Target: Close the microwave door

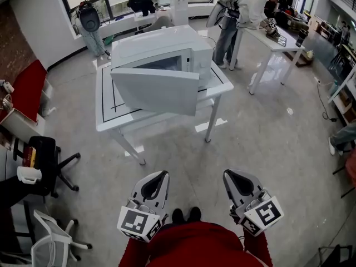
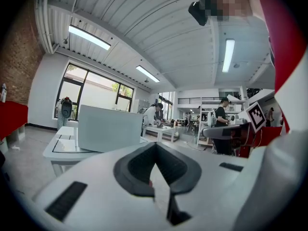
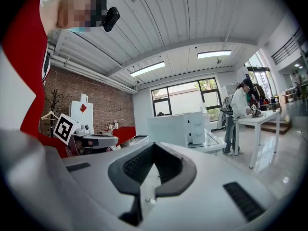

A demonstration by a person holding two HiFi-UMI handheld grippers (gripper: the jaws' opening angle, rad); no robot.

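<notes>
Microwave: the white microwave [image 1: 167, 43] sits on the far half of a white worktop [image 1: 108, 118], across open floor and well apart from both tools.
Long axis: it runs left to right along the worktop, and the front faces the near side, turned a little to the right.
Door: the door [image 1: 156, 90] stands open. It is hinged at the box's left front corner, and its free edge is swung out toward the near right. The dark cavity shows behind its top edge.
Worktop: black lines [image 1: 114, 96] mark a rectangle around the microwave.
Left tool: the left tool [image 1: 164, 174] is low and near, held level and aimed at the worktop. Its jaws are pressed together with nothing between them.
Right tool: the right tool [image 1: 227, 173] is just beside the left one. Its tips meet and it is empty.
Head view only: this view shows the microwave's top, the floor between and both tools at once.
Left tool view only: the door's flat outer face hides the box.
Right tool view only: two round knobs [image 3: 197, 121] sit on the panel right of the door.
Beyond: a person [image 1: 245, 10] leans over a second worktop [image 1: 278, 43] at the far right.
</notes>
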